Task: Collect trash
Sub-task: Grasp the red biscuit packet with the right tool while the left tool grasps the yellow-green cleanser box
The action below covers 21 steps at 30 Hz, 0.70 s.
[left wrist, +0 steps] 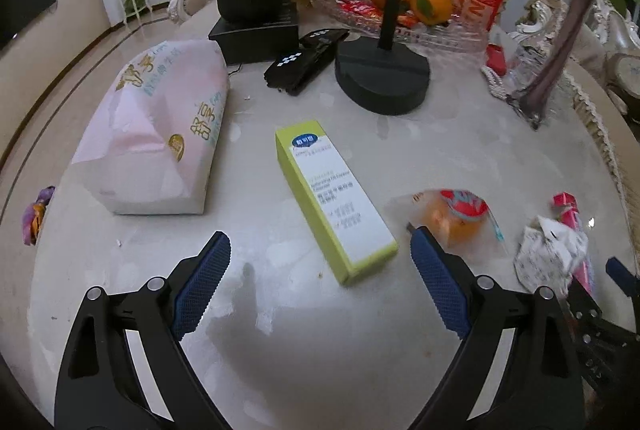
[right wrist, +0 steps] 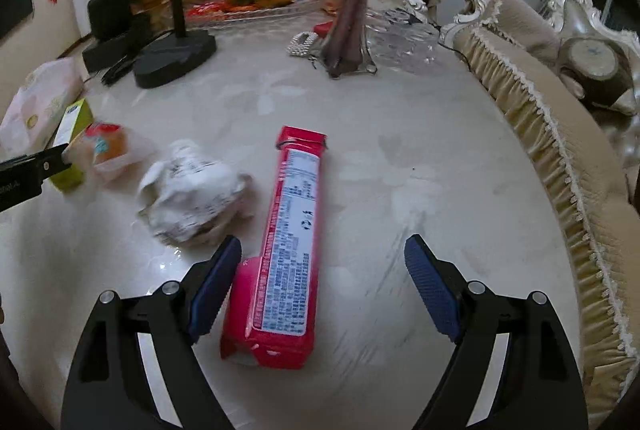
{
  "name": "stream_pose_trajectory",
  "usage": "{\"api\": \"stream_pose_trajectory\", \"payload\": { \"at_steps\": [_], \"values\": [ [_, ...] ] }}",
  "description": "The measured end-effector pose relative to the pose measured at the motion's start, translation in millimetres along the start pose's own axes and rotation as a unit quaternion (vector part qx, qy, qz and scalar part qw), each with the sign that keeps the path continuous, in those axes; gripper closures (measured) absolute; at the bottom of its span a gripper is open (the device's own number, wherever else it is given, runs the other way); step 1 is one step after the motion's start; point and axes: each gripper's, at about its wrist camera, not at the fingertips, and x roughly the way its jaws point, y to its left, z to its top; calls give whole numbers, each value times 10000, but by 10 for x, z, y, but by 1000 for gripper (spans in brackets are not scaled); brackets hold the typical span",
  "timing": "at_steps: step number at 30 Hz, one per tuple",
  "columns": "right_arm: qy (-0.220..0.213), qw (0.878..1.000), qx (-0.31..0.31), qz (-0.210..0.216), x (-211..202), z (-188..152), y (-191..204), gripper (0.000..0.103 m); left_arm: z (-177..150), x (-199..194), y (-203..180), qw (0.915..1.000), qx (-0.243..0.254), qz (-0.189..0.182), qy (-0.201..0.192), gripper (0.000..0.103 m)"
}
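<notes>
A yellow-green carton (left wrist: 334,199) lies on the marble table (left wrist: 280,310) just ahead of my open left gripper (left wrist: 320,250), its near end between the fingertips. To its right lie a clear wrapper with orange contents (left wrist: 460,216) and crumpled white paper (left wrist: 548,254). My right gripper (right wrist: 322,254) is open over a long red carton (right wrist: 286,250), which lies flat between its fingers, close to the left one. The crumpled paper (right wrist: 192,189), the wrapper (right wrist: 108,147) and the green carton (right wrist: 72,129) show to the left in the right wrist view.
A pink tissue pack (left wrist: 156,133) lies at left. A black stand base (left wrist: 382,77), remotes (left wrist: 304,59), a black box with a speaker (left wrist: 252,13), a glass fruit tray with oranges (left wrist: 420,25) and a vase foot (right wrist: 348,57) stand behind. A fringed sofa (right wrist: 560,133) borders the table's right edge.
</notes>
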Motion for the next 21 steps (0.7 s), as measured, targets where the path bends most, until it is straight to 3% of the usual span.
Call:
{"api": "stream_pose_trajectory", "payload": {
  "at_steps": [6, 10, 16, 18, 19, 20, 21],
  "values": [
    [-48, 9995, -252, 157, 46, 18, 49, 24, 175, 200, 33, 9983, -560, -85, 154, 14],
    [-122, 9989, -400, 201, 57, 32, 93, 26, 209, 310, 66, 9953, -941, 47, 218, 14],
    [-80, 9976, -257, 644, 71, 38, 30, 46, 235, 323, -9, 9960, -825, 297, 173, 14],
    [-79, 9972, -214, 715, 69, 34, 21, 52, 217, 316, -38, 9973, -615, 387, 126, 18],
    [-83, 9971, -213, 727, 66, 33, 20, 58, 204, 305, -42, 9978, -502, 431, 75, 26],
    [-96, 9970, -215, 731, 56, 32, 15, 63, 194, 299, -42, 9980, -395, 489, 14, 41],
    [-98, 9971, -212, 725, 51, 31, 8, 74, 184, 289, -35, 9981, -262, 556, -60, 49]
  ]
}}
